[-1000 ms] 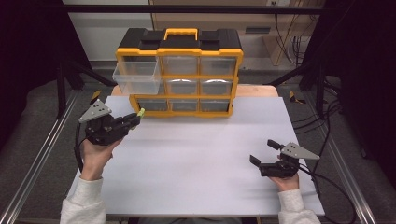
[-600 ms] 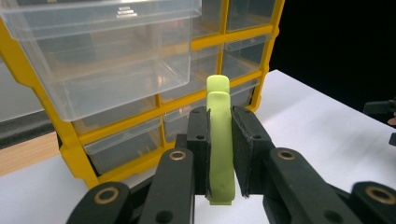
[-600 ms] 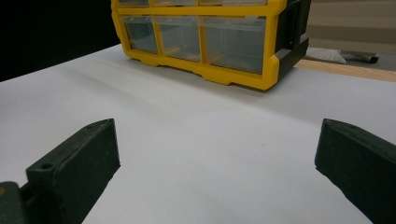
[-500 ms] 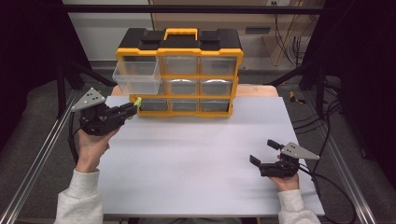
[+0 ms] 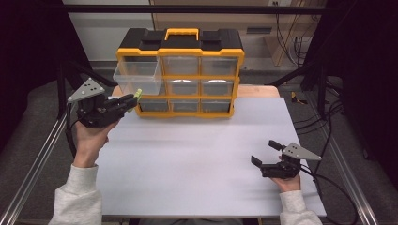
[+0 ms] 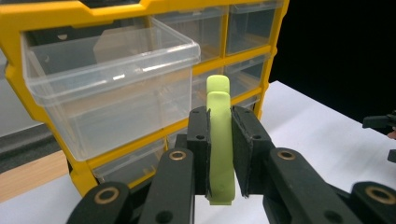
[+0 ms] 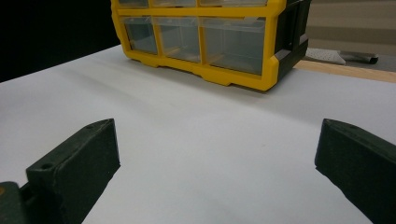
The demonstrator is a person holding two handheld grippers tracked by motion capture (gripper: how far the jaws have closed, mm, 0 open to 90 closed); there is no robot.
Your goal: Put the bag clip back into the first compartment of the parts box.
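A yellow and black drawer cabinet point(image 5: 183, 75) stands at the back of the white table point(image 5: 197, 154). Its top-left clear drawer point(image 5: 136, 77) point(image 6: 112, 88) is pulled out and looks empty. My left gripper point(image 5: 132, 99) point(image 6: 219, 140) is lifted just in front of and below that drawer, shut on a light green flat piece point(image 6: 218, 144) point(image 5: 137, 94) that stands upright between the pads. My right gripper point(image 5: 265, 153) point(image 7: 215, 163) rests low at the front right of the table, jaws wide open with nothing between them, pointing toward the cabinet point(image 7: 210, 37).
The cabinet's other clear drawers point(image 5: 218, 86) are pushed in. Metal frame rails point(image 5: 33, 168) run along both sides of the table, and cables point(image 5: 328, 183) trail off at the right. Bare white surface lies between the two grippers.
My left gripper has risen and moved toward the pulled-out drawer with the green piece in it. The right gripper has stayed where it was.
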